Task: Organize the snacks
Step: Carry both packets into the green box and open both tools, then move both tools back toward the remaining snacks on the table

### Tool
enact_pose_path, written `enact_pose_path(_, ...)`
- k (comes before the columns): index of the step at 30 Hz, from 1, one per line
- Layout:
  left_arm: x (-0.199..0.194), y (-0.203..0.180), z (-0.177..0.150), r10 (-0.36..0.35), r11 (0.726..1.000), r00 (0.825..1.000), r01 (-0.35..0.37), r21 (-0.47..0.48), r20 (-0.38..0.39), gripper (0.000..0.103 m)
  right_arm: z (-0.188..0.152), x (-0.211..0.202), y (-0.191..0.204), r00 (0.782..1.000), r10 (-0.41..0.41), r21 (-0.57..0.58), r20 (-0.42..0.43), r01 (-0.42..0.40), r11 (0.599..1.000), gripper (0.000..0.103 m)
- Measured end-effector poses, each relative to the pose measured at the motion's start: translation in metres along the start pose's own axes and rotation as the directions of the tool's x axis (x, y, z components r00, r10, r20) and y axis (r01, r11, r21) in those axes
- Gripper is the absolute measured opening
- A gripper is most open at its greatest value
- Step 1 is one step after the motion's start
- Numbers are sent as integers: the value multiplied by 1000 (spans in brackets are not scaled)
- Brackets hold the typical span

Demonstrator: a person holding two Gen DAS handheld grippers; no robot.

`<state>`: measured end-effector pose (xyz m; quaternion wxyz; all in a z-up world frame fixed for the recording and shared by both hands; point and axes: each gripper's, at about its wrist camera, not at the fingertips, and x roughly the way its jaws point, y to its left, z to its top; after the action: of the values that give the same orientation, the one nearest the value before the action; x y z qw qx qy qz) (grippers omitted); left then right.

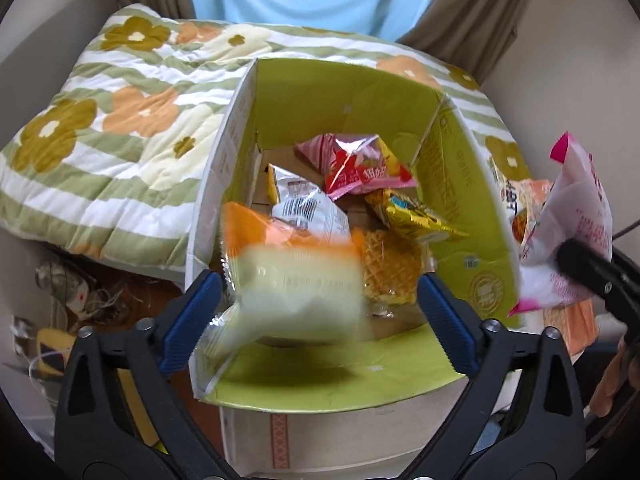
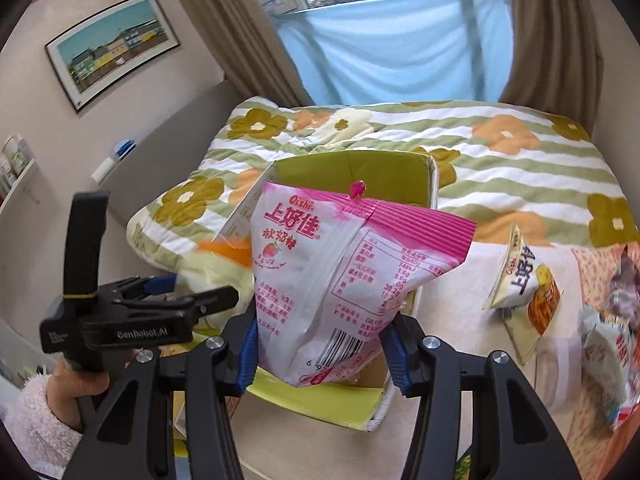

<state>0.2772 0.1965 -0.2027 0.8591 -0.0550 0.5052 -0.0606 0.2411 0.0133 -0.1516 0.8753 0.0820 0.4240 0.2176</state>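
Left gripper: its blue pads stood wide apart, one at 9 o'clock and one at 3 o'clock of a pale packet, gripping nothing; no contact with the packet could be made out.
Pale packet: orange at the top and cream below, it was badly blurred, so its print could not be read; it sat over the near edge of the box.
Box: green inside, flaps up, resting on the flowered quilt; its near wall was cut off behind the gripper.
Inside the box: a red bag lay toward 12 o'clock, a yellow bag toward 2 o'clock, and a white bag with a barcode near the centre, partly hidden under the pale packet.
Right gripper: clenched on the lower corner of a pink bag, which stood upright and hid most of the box behind it.
White snack bag: it lay on the bed at 3 o'clock of the pink bag, well apart from the box.
Far right edge: more wrappers were cut off and too blurred to tell.
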Motion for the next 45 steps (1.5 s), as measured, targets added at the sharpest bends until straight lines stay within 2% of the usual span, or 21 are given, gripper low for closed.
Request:
enact_pose_path(9,-6,11,-13,-21,1000,1000,21,-14,-1,100,-1,17,5,998,-58,39,-36,59,997,48)
enact_pose_path(14,-18,12,-14,-20,1000,1000,20,-2,16,100,-3,28,10,995,-82,-3,-62,82,997,48)
enact_pose_path(18,-28,10,-14,-8,1000,999,8,4,51,100,-7,43,16,985,-132,-90,-115,122,988,48)
enact_pose_path(22,-29,10,-11,-20,1000,998,21,-22,63,100,-6,45,19,985,-115,-119,-130,100,988,48)
enact_pose_path(23,-30,10,-10,-20,999,997,22,-26,68,100,-6,45,20,985,-113,-126,-127,97,987,50)
enact_pose_path(25,-31,8,-10,-13,1000,997,15,-23,71,100,-6,45,24,987,-110,-147,-118,92,985,67)
enact_pose_path(26,-31,8,-11,-10,1000,997,11,-19,70,100,-6,44,25,989,-107,-152,-104,91,984,91)
enact_pose_path(27,-30,7,-12,-4,1000,998,5,-12,68,100,-6,42,26,992,-94,-157,-87,80,984,103)
enact_pose_path(32,-27,5,-17,-16,1000,999,16,-9,50,100,-16,42,27,996,-55,-156,-76,43,987,103)
enact_pose_path(37,-30,4,-20,-23,1000,998,23,-3,56,100,-22,41,28,994,-60,-132,-93,47,990,103)
enact_pose_path(45,-35,-13,-17,-77,996,995,73,56,68,100,-32,20,26,989,-118,-106,-88,109,988,103)
